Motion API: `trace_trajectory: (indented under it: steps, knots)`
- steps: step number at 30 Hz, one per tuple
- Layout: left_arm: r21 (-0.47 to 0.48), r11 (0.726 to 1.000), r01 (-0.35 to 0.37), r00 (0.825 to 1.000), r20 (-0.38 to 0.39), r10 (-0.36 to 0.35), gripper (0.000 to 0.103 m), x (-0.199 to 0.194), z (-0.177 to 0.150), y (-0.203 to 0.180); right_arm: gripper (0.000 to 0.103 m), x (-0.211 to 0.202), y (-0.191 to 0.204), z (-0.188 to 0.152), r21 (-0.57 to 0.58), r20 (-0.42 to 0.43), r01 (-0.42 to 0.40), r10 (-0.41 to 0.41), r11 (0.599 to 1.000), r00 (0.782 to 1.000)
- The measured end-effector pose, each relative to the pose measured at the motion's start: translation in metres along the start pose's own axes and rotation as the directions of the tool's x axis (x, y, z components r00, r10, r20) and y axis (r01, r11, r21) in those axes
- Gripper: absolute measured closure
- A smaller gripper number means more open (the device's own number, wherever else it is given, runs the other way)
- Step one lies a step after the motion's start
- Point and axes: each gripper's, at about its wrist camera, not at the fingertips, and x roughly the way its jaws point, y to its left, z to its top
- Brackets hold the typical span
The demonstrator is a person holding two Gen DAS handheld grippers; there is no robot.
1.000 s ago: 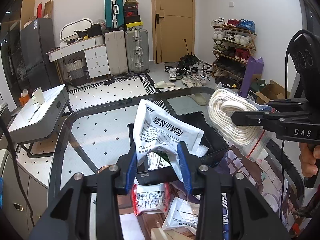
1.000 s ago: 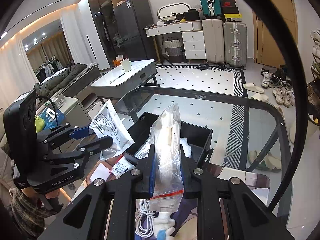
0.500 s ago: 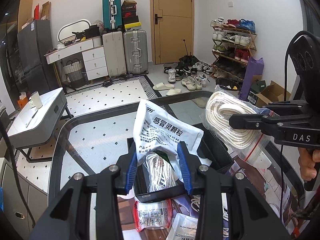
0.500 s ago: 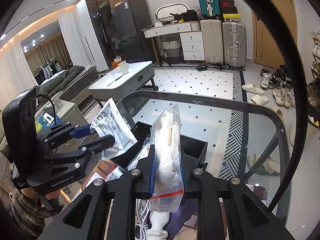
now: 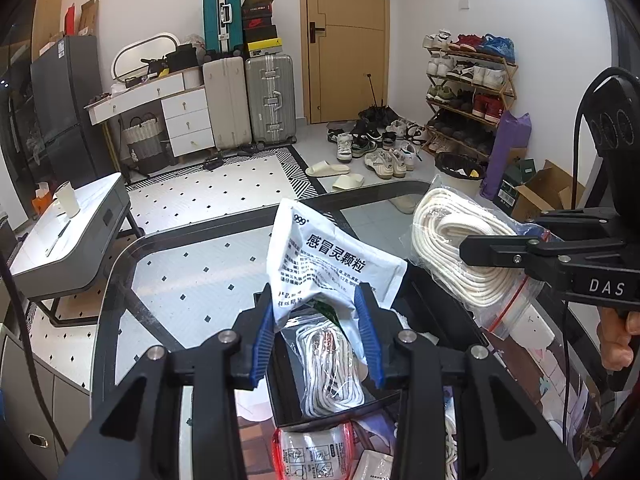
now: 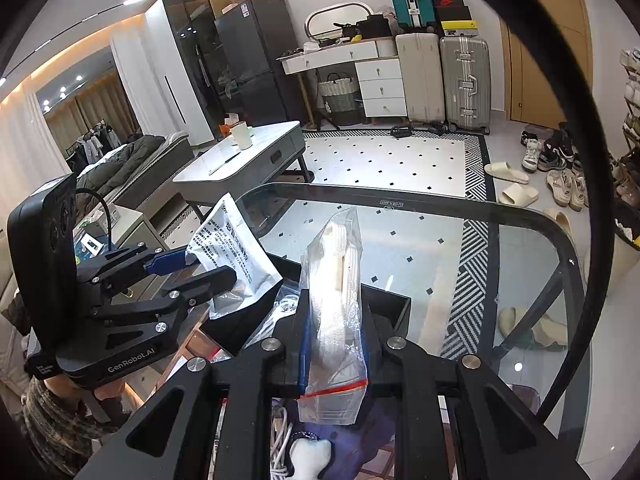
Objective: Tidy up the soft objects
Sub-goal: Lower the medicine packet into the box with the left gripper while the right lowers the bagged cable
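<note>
Rope bag [image 5: 330,364] fills bin [image 5: 436,304] (partly).

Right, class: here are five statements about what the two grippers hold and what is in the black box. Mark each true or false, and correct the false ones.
1. The left gripper holds a white sachet. True.
2. The right gripper is open and holds nothing. False: it is shut on a clear zip bag of white rope.
3. The black box has nothing in it. False: a bagged rope coil lies inside.
4. Both held items are up in the air, above the glass table. True.
5. The sachet is plain, with no print. False: it carries dark printed text.
</note>
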Motion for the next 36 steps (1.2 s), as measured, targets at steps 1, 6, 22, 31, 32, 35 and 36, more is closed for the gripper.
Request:
trace_trajectory:
  steps: [1, 6, 22, 31, 32, 35, 36]
  knots:
    - [0.000, 1.000, 0.001, 1.000, -0.002, -0.001, 0.066, 0.002, 0.000, 0.000, 0.085, 0.001, 0.000, 0.000, 0.002, -0.001, -0.002, 0.002, 1.000, 1.000]
    - [-0.003, 1.000, 0.000, 1.000, -0.011, 0.000, 0.066, 0.010, 0.000, 0.000, 0.085, 0.012, -0.001, 0.005, 0.006, -0.009, -0.014, 0.014, 1.000, 1.000]
    - [-0.007, 1.000, 0.004, 0.999, -0.053, -0.004, 0.066, 0.037, -0.002, 0.000, 0.085, 0.044, 0.000, 0.012, 0.018, -0.050, -0.024, 0.025, 1.000, 0.998]
    - [-0.015, 1.000, 0.010, 0.997, -0.082, -0.011, 0.066, 0.047, -0.005, 0.002, 0.085, 0.058, -0.002, 0.012, 0.020, -0.065, -0.027, 0.029, 0.999, 0.997]
    - [-0.014, 1.000, 0.011, 0.996, -0.085, -0.012, 0.066, 0.048, -0.006, 0.002, 0.085, 0.060, -0.002, 0.012, 0.018, -0.068, -0.027, 0.028, 0.999, 0.997]
    - [-0.014, 1.000, 0.010, 0.996, -0.092, -0.011, 0.066, 0.050, -0.008, 0.002, 0.085, 0.064, -0.004, 0.010, 0.021, -0.074, -0.028, 0.029, 0.999, 0.997]
    - [-0.013, 1.000, 0.010, 0.995, -0.096, -0.011, 0.066, 0.051, -0.008, 0.003, 0.085, 0.065, -0.006, 0.009, 0.022, -0.075, -0.029, 0.030, 0.999, 0.997]
